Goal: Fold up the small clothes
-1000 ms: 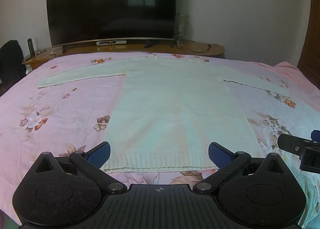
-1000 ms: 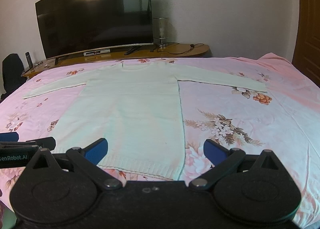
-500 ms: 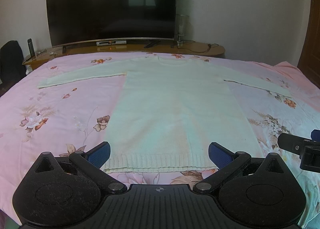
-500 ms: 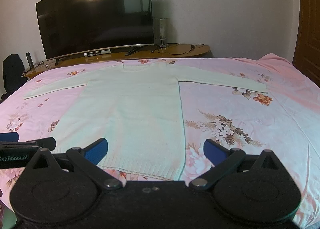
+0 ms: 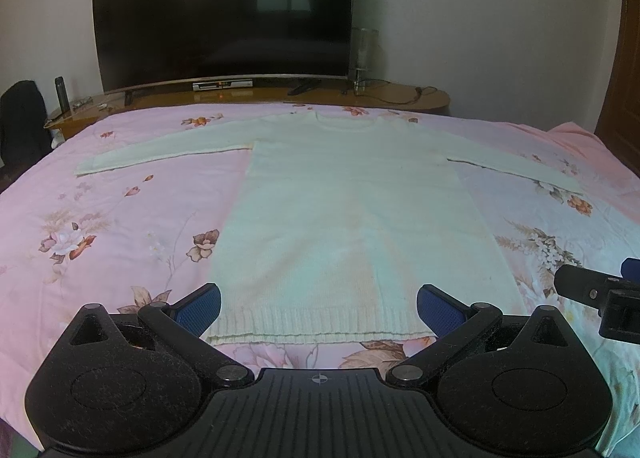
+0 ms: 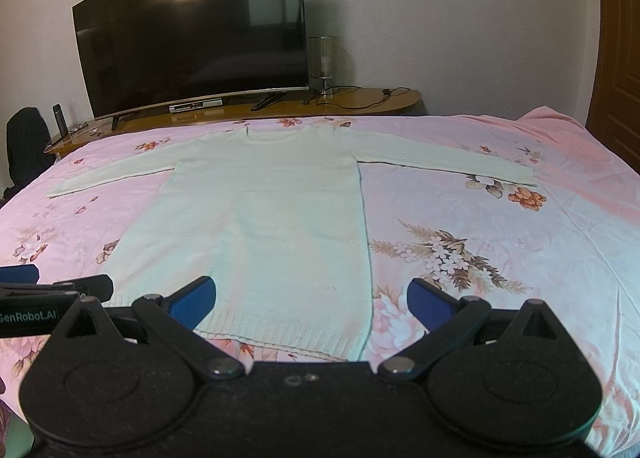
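In the middle of the bed (image 5: 100,218) lies a white sweater (image 5: 352,210). It is spread out flat on the pink sheet with flowers on it. Its neck points to the far edge of the bed, and its ribbed bottom edge is close to the near edge. One sleeve reaches out toward the left edge of the bed, and the other sleeve reaches out toward the right edge. Both sleeves lie straight and flat.

The left gripper (image 5: 319,308) is held just above the near edge of the bed, in front of the bottom of the sweater. Its two blue fingers (image 5: 199,309) are spread wide apart and hold nothing. One finger is by the left bottom corner of the sweater and the other is by the right bottom corner. I cannot tell if they touch the cloth.

The right gripper (image 6: 311,300) is held beside the left one, a bit more to the right. Its blue fingers (image 6: 427,304) are spread wide apart too and hold nothing. The right bottom corner of the sweater sits between them. In the left wrist view, a part of the right gripper shows at the right side. In the right wrist view, a part of the left gripper shows at the left side.

Past the far edge of the bed stands a long wooden desk (image 6: 360,104). A big dark TV (image 5: 224,14) stands on it.
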A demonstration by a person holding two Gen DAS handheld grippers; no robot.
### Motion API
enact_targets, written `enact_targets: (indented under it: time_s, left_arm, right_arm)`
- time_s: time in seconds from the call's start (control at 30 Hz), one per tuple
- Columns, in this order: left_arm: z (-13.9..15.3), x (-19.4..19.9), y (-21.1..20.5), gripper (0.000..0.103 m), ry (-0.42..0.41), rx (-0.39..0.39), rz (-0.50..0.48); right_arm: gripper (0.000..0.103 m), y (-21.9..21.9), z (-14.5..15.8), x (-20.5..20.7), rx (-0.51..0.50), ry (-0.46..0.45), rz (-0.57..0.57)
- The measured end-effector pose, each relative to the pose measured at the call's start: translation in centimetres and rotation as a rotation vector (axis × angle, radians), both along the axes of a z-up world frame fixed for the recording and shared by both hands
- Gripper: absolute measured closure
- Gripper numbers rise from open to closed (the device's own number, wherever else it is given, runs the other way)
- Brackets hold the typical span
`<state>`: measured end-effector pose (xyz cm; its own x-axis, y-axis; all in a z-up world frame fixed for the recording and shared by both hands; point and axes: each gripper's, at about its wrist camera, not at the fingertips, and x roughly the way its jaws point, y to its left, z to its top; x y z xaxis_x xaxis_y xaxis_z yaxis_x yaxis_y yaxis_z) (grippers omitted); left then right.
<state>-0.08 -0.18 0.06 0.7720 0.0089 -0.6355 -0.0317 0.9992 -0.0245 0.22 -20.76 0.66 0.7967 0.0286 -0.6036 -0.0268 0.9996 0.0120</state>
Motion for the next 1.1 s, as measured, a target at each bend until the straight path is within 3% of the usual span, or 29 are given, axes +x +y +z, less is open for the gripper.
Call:
enact_targets:
  time_s: [0.6, 0.77, 0.97, 1.1]
  left_arm:
    - [0.0, -0.1, -0.6, 0.000, 0.002, 0.008, 0.000]
    - [0.2, 0.1, 0.4, 0.000, -0.003, -0.107, 0.006]
    - [-0.6, 5.0, 2.6, 0.000, 0.032, -0.114, 0.003]
    - [-0.1, 10.7, 5.1, 0.000, -0.025, -0.075, 0.055]
  right_arm:
    - [0.001, -0.3, -0.2, -0.1, -0.001, -0.002, 0.001]
    - [0.001, -1.1, -0.2, -0.1, 0.032, -0.009, 0.011]
    - [0.002, -4.3, 0.1, 2.2, 0.084, -0.057, -0.020]
    - [0.004, -9.0, 0.1, 6.6, 0.145, -0.115, -0.103]
